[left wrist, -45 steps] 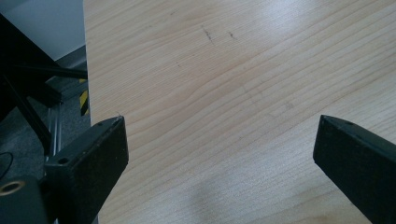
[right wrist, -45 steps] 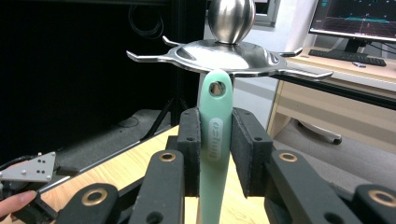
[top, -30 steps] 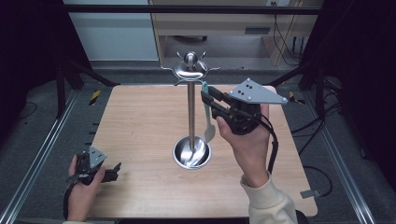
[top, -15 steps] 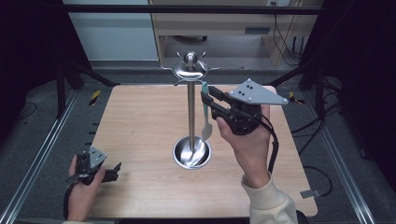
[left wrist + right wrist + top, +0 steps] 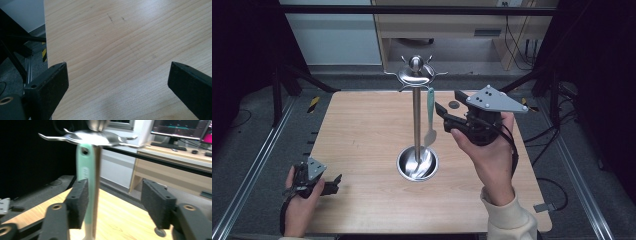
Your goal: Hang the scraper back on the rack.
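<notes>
A steel hook stand (image 5: 417, 120) rises from a round dish base (image 5: 417, 164) at the table's middle. From one of its top hooks (image 5: 87, 137) hangs a mint-green utensil (image 5: 430, 107), its handle (image 5: 86, 177) beside the pole. My right gripper (image 5: 443, 116) is held up just right of the handle and is open; in the right gripper view (image 5: 115, 195) the handle lies just beyond the left pad (image 5: 79, 202), not pinched. Low at the table's front left, my left gripper (image 5: 334, 184) is open with only bare wood between its jaws (image 5: 117, 80).
The wooden table (image 5: 362, 130) has metal rails along both sides. A small dark disc (image 5: 453, 105) lies on it behind the right gripper. Beyond the far edge stand a wooden desk (image 5: 452, 30) and cables.
The right gripper has drawn slightly back to the right from the green handle, and the utensil has settled closer to the pole. The left hand has barely moved.
</notes>
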